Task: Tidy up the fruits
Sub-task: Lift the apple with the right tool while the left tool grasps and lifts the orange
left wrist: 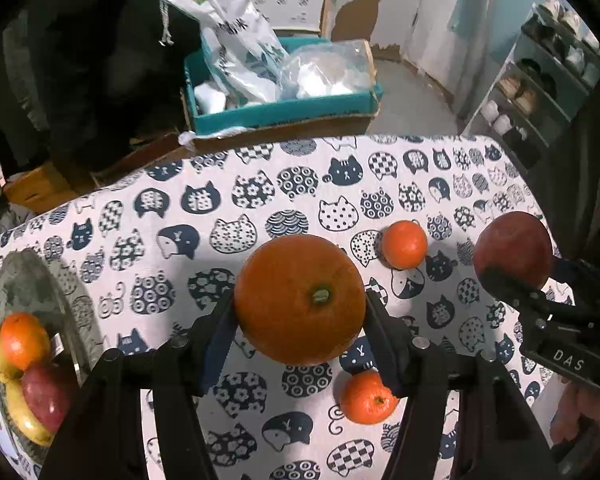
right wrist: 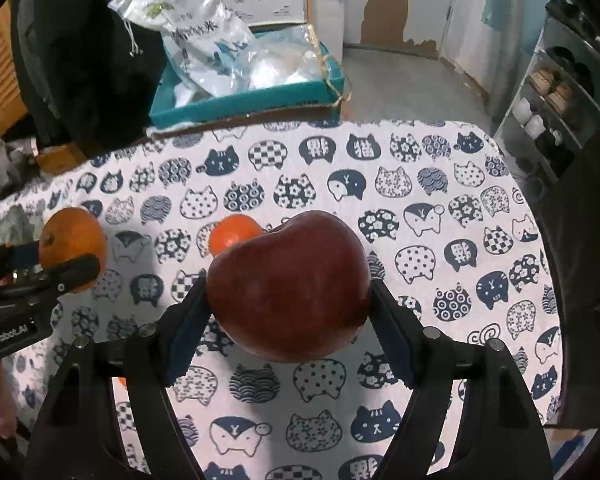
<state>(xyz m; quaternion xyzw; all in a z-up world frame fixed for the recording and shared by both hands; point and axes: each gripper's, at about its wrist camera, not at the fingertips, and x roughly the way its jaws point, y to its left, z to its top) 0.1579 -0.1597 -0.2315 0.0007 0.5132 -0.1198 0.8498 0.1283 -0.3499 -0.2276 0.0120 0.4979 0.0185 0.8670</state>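
While both fruits hang clear of the cat-print tabletop (left wrist: 260, 184), each sits squarely between its pads — the left tongs (left wrist: 300, 320) pinched on a big orange (left wrist: 300, 298), stem end up, the right tongs (right wrist: 290, 308) clamped across a dark red apple (right wrist: 290, 286). Grips run across the widest part, likely so the round fruit cannot roll out.

Plate (left wrist: 32, 280) at the tabletop's left edge holds an orange, a red fruit and something yellow — presumably the collecting spot, so both loads are probably bound there.

Two small mandarins remain on the cloth: one (left wrist: 404, 244) between the two tongs, one (left wrist: 366, 398) just below the orange. Apart from each other, easy to take singly.

Teal box (left wrist: 284, 112) of plastic bags stands beyond the far edge; no part in this, I judge.
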